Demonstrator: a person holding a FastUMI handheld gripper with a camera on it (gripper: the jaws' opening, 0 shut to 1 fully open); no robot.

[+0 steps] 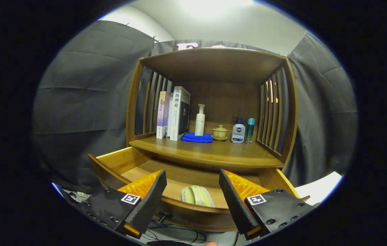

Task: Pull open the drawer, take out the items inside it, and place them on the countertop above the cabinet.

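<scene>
Wooden drawer (125, 160) stands pulled open under the cabinet's countertop (207, 152) — a pale green item (197, 196) lies inside, just ahead of the gripper (192, 189), whose fingers are spread wide — holding nothing.

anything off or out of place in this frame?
Nothing stands out. Drawer is pulled open with a pale green item lying flat inside. Books stand upright, bottles upright, blue cloth folded on the shelf. Gripper is open above the drawer.

drawer (122, 160): glossy wood | towel (197, 137): soft cloth | fingers (152, 198): ridged, spread apart
</scene>
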